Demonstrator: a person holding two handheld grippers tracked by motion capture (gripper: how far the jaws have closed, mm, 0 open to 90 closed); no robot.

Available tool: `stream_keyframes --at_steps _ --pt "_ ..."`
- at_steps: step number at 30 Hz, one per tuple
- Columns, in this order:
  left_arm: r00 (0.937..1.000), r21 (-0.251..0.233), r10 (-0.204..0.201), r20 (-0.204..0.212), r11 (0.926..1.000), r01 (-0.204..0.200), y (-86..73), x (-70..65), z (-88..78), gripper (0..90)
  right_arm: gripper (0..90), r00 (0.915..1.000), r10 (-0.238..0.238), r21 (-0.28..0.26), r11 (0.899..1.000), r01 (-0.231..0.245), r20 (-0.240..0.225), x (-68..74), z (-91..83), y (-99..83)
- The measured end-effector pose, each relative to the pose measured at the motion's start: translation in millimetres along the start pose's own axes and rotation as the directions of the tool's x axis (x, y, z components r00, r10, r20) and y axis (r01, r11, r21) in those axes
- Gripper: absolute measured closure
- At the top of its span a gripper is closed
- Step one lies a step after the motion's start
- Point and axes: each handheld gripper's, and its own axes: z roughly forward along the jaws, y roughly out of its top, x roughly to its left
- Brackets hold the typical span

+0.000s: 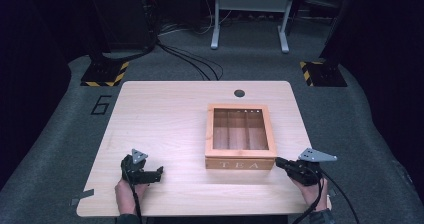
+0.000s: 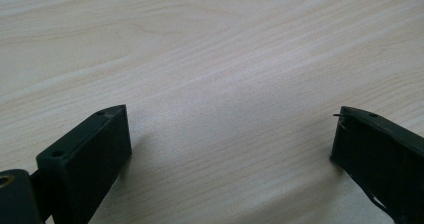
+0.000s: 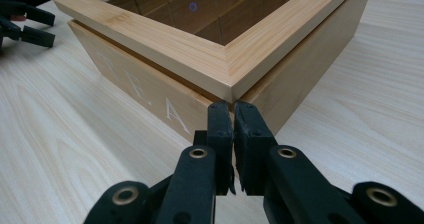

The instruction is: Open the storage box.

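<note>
Resting closed at the tea box [image 3: 220, 59] corner, the right hand-held gripper [image 3: 233, 109] contrasts the wide-open left hand-held gripper [image 2: 230, 129].

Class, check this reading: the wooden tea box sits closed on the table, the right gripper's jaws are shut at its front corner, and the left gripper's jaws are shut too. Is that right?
Not quite. The left gripper has its jaws wide apart over bare table, as the left gripper view shows. The rest holds: the tea box sits closed, and the right gripper is shut at its front corner.
</note>
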Motion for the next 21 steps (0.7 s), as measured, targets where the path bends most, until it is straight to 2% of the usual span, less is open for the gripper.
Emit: stream_keyframes --at_steps 6,21 --pt "1.0 -0.001 -0.001 0.0 1.0 0.001 0.0 -0.1 0.0 2.3 86.0 0.9999 0.0 -0.017 1.0 0.0 0.012 1.2 1.6 1.7" --pt "1.0 -0.001 -0.001 0.0 1.0 0.001 0.0 -0.1 0.1 2.3 85.6 1.0 0.002 -0.051 0.999 -0.002 0.002 1.3 1.7 10.3"
